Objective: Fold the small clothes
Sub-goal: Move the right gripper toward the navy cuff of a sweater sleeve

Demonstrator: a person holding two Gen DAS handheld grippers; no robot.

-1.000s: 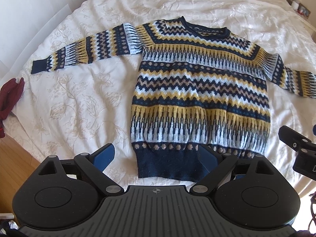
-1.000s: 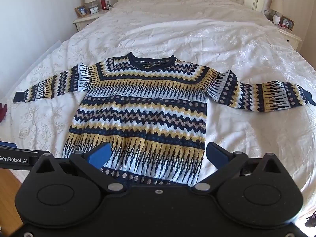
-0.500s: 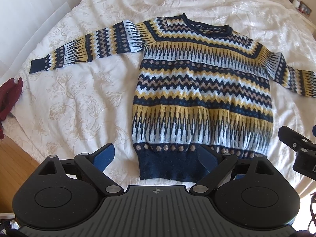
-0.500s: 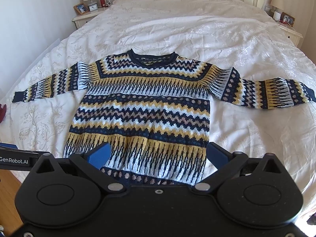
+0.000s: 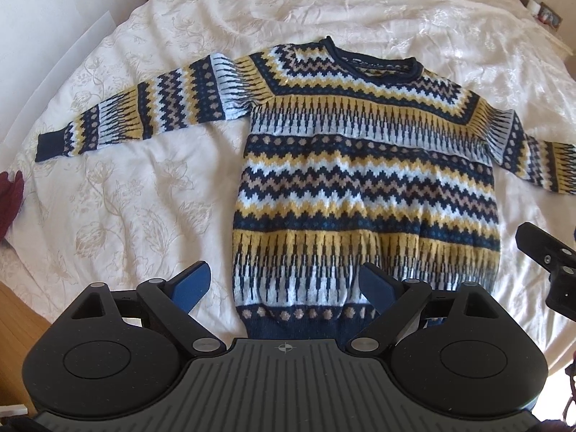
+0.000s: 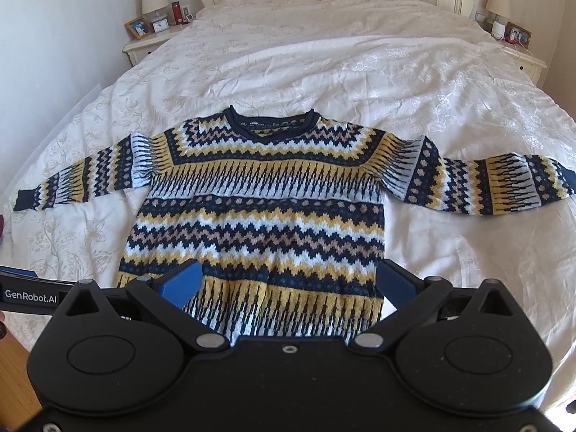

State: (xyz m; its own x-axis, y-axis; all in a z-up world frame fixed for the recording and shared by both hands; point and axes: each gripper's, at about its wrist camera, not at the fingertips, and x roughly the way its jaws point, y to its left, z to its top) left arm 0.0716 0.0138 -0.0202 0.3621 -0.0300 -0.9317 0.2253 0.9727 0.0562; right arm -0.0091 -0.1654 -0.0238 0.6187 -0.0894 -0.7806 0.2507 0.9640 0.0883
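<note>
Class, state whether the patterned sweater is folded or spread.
Spread. The sweater lies flat on the bed, both sleeves stretched out sideways, hem unfolded.

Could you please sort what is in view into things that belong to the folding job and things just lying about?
Belongs to the job:
sweater
left claw
right claw

Just lying about:
red cloth
lamp
photo frame

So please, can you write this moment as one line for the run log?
stage: before first fold | sweater: flat on bed, sleeves out | left gripper: open, empty | right gripper: open, empty
</note>
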